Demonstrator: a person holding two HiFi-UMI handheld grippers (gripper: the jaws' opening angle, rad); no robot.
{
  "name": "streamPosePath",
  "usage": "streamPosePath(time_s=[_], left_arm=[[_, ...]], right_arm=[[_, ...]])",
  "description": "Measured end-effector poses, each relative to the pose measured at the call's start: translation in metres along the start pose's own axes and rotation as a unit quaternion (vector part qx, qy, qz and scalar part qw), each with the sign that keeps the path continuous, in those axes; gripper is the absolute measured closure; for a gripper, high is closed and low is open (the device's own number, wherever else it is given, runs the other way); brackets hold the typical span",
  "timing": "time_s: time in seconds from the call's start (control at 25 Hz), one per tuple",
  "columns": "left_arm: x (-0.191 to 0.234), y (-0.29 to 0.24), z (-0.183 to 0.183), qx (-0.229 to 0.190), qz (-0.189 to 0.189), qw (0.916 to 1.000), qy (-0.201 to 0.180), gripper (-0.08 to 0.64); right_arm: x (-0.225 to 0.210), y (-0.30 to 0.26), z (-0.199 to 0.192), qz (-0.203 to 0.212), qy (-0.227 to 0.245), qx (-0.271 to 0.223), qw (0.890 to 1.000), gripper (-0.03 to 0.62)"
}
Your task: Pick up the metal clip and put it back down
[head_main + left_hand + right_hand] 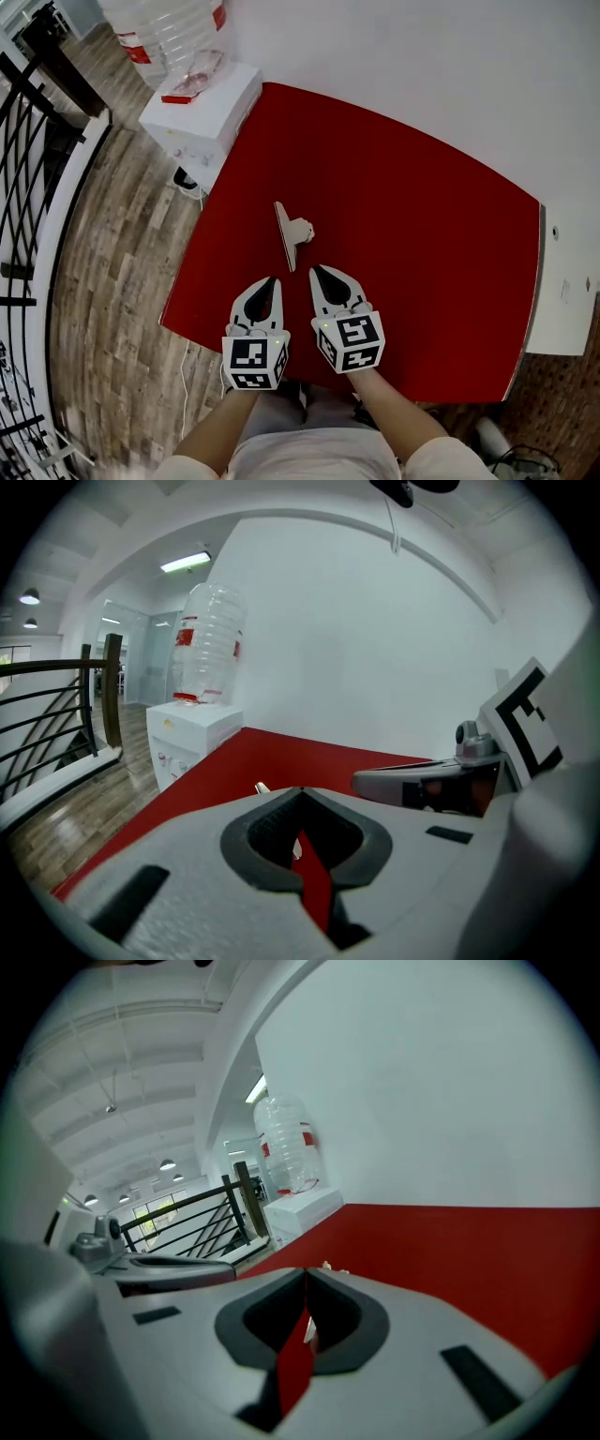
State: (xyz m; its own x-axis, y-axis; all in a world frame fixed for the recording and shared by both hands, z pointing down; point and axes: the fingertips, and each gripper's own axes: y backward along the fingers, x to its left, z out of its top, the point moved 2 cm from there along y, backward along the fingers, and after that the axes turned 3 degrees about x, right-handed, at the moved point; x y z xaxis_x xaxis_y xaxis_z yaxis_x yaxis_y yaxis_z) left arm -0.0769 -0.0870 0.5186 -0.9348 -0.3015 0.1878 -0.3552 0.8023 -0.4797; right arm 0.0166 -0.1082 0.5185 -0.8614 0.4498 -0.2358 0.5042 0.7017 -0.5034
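The metal clip lies on the red table, its long flat plate towards the left and its handles to the right. Both grippers hover over the table's near edge, side by side and pointing at the clip. My left gripper is shut and empty, its tip just short of the clip's near end. My right gripper is shut and empty too, a little to the right of the clip. In the left gripper view only a sliver of the clip peeks over the closed jaws. The right gripper view shows the clip likewise, just beyond its closed tips.
A white water dispenser with a clear bottle stands off the table's far left corner. A black railing runs along the wooden floor at left. A white wall backs the table.
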Motion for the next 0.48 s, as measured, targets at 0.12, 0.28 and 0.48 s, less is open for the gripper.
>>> streamPosePath(time_s=[0.12, 0.28, 0.48], left_arm=[[0.006, -0.019, -0.009, 0.006, -0.003, 0.9999, -0.015, 0.555], [0.016, -0.04, -0.014, 0.005, -0.003, 1.0, -0.003, 0.555], [0.021, -0.057, -0.024, 0.012, -0.006, 0.9999, 0.0, 0.555]], right_arm=[[-0.013, -0.022, -0.015, -0.008, -0.011, 0.014, 1.0, 0.586], [-0.029, -0.044, -0.03, -0.017, -0.036, 0.028, 0.999, 0.584], [-0.038, -0.069, -0.041, -0.016, -0.06, 0.042, 0.997, 0.534]])
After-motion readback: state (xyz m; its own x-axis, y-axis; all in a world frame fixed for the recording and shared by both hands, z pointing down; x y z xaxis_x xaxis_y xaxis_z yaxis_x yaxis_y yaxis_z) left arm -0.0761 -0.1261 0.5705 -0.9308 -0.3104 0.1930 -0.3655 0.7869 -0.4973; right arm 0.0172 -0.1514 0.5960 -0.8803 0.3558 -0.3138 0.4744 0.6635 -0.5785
